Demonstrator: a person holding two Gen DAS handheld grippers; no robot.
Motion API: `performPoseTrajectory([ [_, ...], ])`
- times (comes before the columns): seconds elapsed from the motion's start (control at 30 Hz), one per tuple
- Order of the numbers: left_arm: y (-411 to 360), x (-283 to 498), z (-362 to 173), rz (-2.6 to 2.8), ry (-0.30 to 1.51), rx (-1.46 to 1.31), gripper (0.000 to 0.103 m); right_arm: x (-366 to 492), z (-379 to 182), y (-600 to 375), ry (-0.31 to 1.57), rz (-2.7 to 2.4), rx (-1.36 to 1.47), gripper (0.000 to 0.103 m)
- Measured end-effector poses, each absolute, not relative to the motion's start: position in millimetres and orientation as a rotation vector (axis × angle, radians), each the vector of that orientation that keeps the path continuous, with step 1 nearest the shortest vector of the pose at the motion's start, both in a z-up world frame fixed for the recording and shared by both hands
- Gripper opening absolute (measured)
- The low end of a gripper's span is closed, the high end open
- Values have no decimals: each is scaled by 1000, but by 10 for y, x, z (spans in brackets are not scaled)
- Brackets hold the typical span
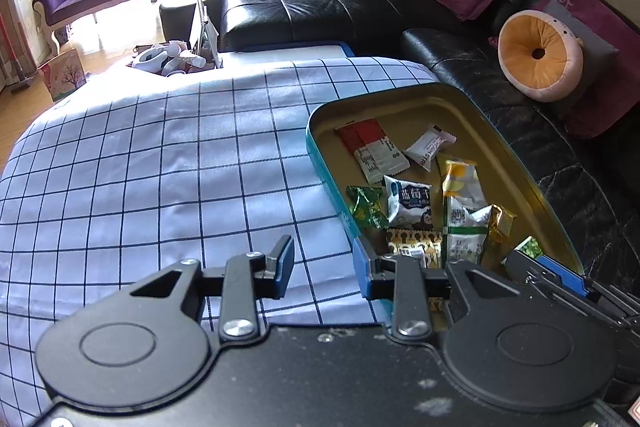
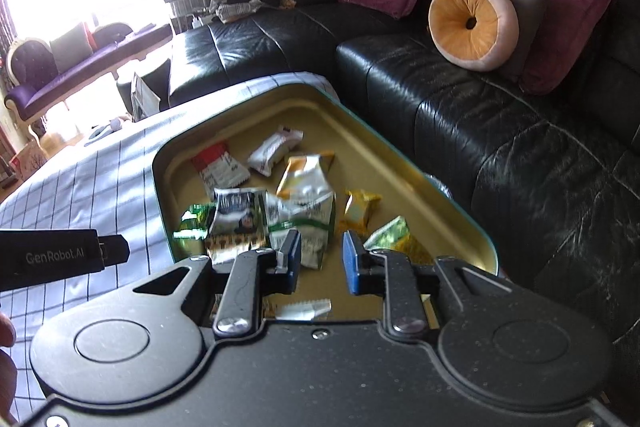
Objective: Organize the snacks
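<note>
A teal tin (image 1: 400, 95) with a gold inside lies open on the checked cloth and holds several snack packets. Among them are a red and white packet (image 1: 372, 151), a blue and white one (image 1: 410, 203) and a gold candy (image 1: 500, 223). My left gripper (image 1: 324, 267) is open at the tin's near left wall, with only cloth between its fingers. My right gripper (image 2: 322, 259) hangs open over the near end of the tin (image 2: 224, 111), above a green and white packet (image 2: 304, 223), holding nothing. Its blue pad (image 1: 560, 267) shows at the tin's near right corner.
The table wears a white cloth with dark checks (image 1: 180, 155). A black leather sofa (image 1: 320, 7) wraps round the far and right sides, with a round orange cushion (image 1: 540, 55) and purple pillows. The left gripper's body (image 2: 60, 255) and a hand (image 2: 5, 339) sit beside the tin.
</note>
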State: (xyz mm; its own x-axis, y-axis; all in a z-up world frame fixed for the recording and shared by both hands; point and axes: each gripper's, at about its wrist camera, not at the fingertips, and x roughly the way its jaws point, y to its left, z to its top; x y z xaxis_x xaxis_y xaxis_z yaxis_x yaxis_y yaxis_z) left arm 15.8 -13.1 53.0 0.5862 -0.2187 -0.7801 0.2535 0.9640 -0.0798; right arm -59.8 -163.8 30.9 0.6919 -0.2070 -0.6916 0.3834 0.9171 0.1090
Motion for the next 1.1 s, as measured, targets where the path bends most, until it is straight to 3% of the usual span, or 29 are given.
performPoseTrajectory([
  [1.1,-174,124,402,-316,916,97,31,-643,64,-1696,804,-372,304,33],
])
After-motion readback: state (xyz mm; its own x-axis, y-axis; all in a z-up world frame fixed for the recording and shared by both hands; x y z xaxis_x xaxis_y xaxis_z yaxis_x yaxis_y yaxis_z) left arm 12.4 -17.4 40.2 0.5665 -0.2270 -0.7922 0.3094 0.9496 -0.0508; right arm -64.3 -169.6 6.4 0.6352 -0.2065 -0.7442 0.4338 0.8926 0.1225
